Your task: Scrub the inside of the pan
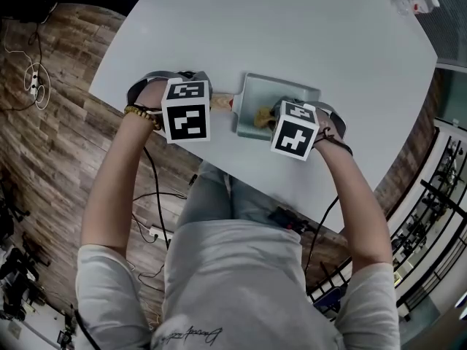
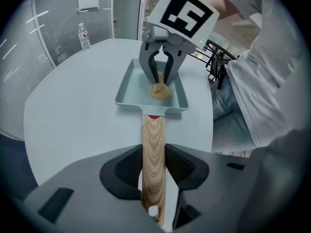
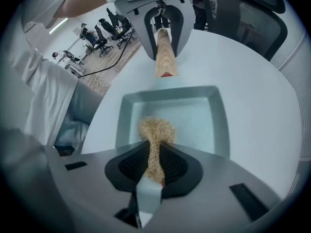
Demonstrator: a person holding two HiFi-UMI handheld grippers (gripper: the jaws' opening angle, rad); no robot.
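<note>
A pale grey-green rectangular pan lies on the white table. Its wooden handle points toward my left gripper, which is shut on it. My right gripper is shut on a tan fibre scrubber. The scrubber's tuft rests on the pan's floor, near the side closest to the person. In the head view both marker cubes hide the jaws.
The white round table has its edge close below the pan, with the person's legs and wood floor beyond. A small plastic bottle stands at the far edge. Office chairs stand behind the table.
</note>
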